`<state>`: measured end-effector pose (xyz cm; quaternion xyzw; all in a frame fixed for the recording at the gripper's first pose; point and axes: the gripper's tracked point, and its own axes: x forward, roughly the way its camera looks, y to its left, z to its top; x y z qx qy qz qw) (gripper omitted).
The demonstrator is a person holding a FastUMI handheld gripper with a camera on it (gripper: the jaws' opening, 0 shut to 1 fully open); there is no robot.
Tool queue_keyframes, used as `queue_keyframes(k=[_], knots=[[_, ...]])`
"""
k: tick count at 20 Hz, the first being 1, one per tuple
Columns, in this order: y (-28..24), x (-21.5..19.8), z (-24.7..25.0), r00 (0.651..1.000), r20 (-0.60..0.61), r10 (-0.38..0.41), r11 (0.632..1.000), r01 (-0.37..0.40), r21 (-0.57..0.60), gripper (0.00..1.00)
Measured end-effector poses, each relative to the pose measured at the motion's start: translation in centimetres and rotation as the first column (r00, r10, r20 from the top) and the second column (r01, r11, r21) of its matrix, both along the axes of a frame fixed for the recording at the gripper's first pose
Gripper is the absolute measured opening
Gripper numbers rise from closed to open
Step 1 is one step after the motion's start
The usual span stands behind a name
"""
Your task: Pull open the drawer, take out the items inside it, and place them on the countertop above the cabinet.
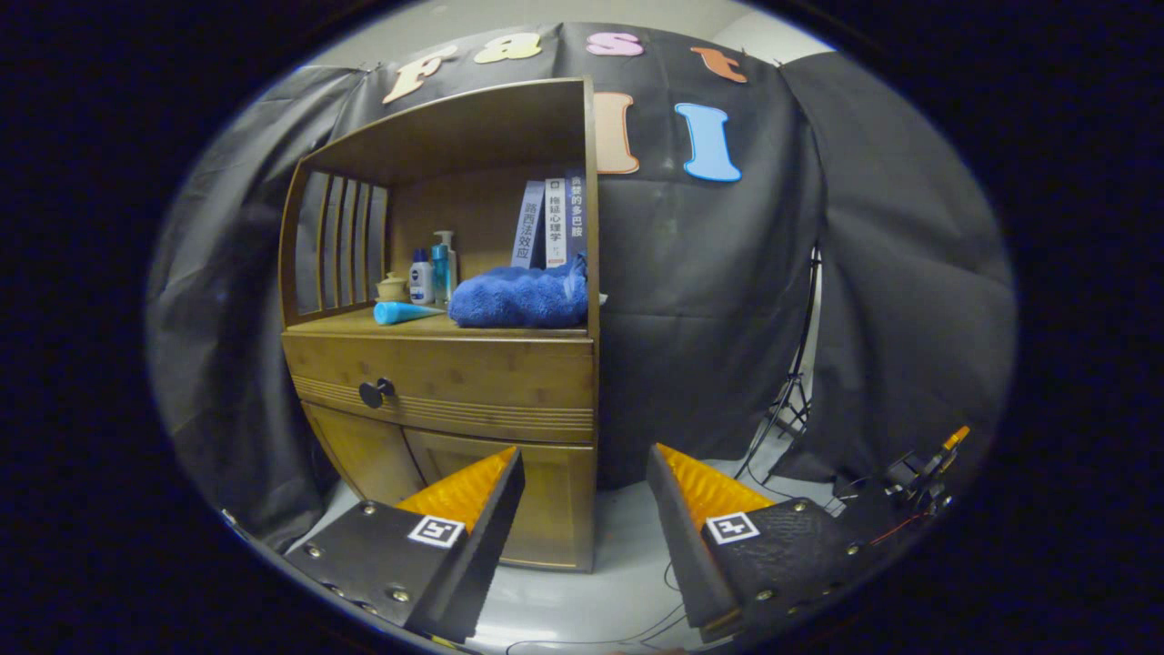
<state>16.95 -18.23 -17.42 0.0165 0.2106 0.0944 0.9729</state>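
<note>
The claw [584,473] hangs open and empty, well back from the cabinet [446,364], with bare floor [627,546] between them. The drawer [455,382] sits shut under the worktop [364,323], its knob [376,392] beyond the left finger. A blue towel [520,296] lies near the worktop's right edge, bottles [432,273] behind.

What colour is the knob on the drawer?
The knob is black, seen in the gripper view; the gripper is open.

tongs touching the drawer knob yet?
Apart. The gripper view shows the tongs open and holding nothing, with the drawer knob well beyond them on the closed drawer; cabinet front and floor show between.
</note>
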Motion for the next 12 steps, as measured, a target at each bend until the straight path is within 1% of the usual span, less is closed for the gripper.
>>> queue_keyframes(k=[6, 12], knots=[[-0.6, 0.1, -0.5, 1.0, -0.002, 0.0, 1.0, 0.0, 0.005, 0.82], [-2.6, 0.0, -1.3, 0.999, 0.004, -0.032, 0.999, 0.033, -0.036, 0.82]])
